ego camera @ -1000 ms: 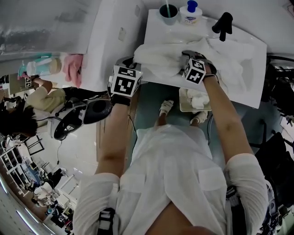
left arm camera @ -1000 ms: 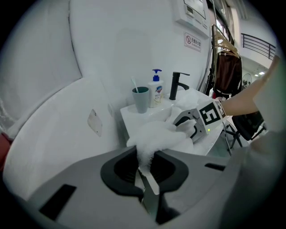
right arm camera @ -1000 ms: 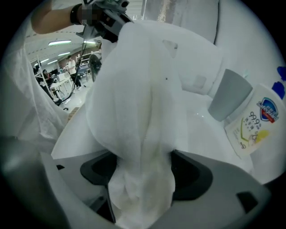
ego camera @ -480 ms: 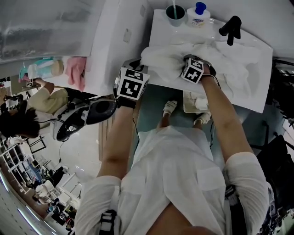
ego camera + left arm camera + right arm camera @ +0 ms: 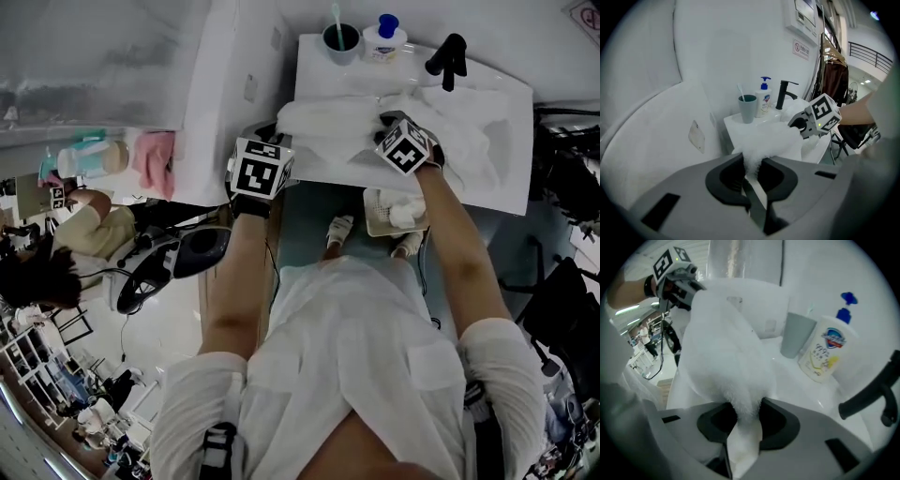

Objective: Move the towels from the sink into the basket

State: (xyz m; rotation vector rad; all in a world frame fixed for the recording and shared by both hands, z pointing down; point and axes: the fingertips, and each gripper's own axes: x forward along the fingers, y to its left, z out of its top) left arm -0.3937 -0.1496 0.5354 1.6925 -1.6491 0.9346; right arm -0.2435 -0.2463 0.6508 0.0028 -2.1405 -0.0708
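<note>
A white towel point(image 5: 328, 127) lies bunched over the left part of the white sink point(image 5: 506, 178) and stretches between both grippers. My left gripper point(image 5: 275, 129) is shut on its left end, where the cloth point(image 5: 768, 140) runs pinched out from between the jaws point(image 5: 751, 171). My right gripper point(image 5: 387, 119) has just been closing its jaws on the towel's middle, and a fold of towel point(image 5: 726, 357) is squeezed between the pads point(image 5: 745, 420). More white towel point(image 5: 469, 141) lies in the basin. The basket point(image 5: 373, 217) stands on the floor under the sink's front edge with white cloth inside.
A black faucet point(image 5: 448, 56), a soap pump bottle point(image 5: 384, 37) and a cup with a toothbrush point(image 5: 340, 39) stand along the sink's back. A white wall panel point(image 5: 216, 103) lies left of the sink. A black chair point(image 5: 178, 248) is lower left.
The right gripper's jaws went from wide open over the towel to closed on a fold of it, and it rolled and rose slightly. The left gripper kept its grip and place.
</note>
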